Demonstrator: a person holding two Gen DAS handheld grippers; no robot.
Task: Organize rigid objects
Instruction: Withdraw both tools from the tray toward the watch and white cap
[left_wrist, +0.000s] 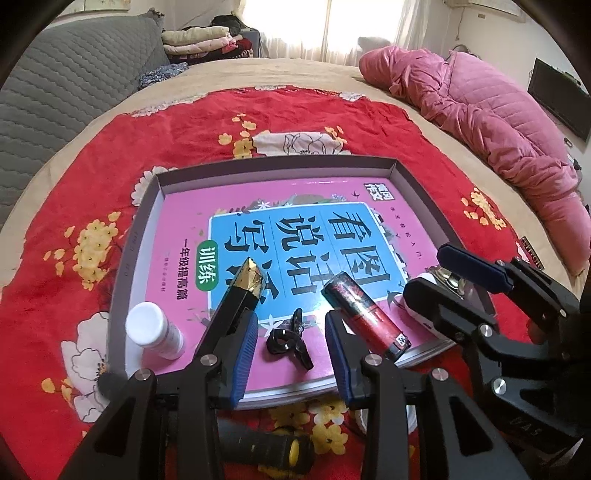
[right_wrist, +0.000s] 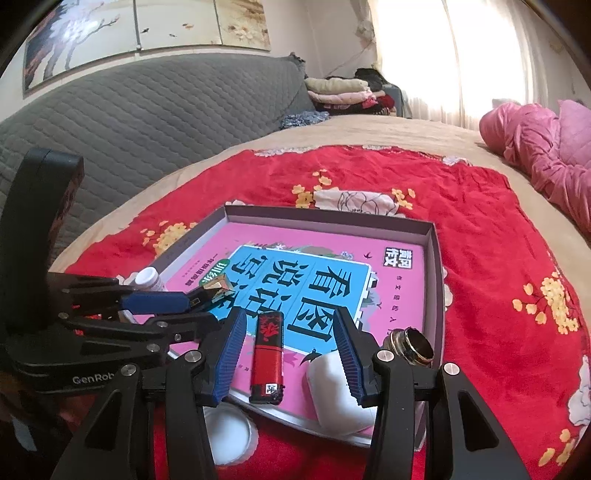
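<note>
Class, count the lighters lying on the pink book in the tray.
1: a red and black lighter lies on the pink book's near edge, between the right gripper's open fingers. Others may be hidden behind the grippers.

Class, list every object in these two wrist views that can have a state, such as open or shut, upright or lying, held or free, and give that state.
left gripper: jaws open, holding nothing
right gripper: jaws open, holding nothing
red lighter: lying flat on the book, free
white bottle: upright, capped
black clip: lying on the book, free
box: open, no lid on
pink book: closed, flat inside the box
</note>
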